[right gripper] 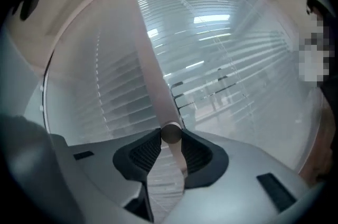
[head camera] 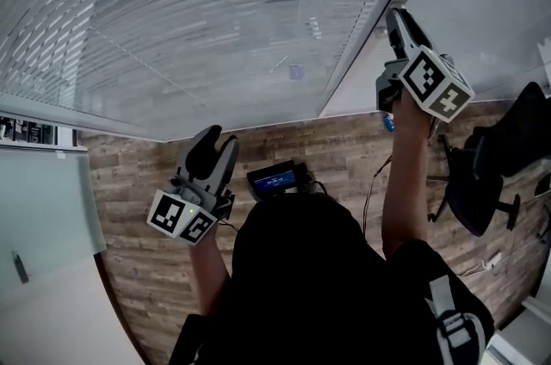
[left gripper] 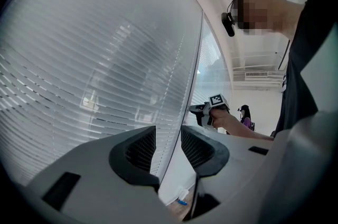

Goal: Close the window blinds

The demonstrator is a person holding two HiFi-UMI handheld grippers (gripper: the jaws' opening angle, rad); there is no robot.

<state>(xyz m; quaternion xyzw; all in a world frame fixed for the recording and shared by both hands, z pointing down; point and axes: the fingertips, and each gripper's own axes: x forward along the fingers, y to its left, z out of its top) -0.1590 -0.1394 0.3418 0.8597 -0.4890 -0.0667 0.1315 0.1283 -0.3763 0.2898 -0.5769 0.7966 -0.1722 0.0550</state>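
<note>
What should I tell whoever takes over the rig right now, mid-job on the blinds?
Right gripper: shut on the tilt wand, raised beside the window post.
Left gripper: open, empty, held low in front of the blinds.
Done: wand gripped.
Left: the slats look only partly tilted, with light and shapes showing through. Probably twist the wand until they shut, then release.

No legible text anywhere; small blue screen (head camera: 274,180) too blurred
</note>
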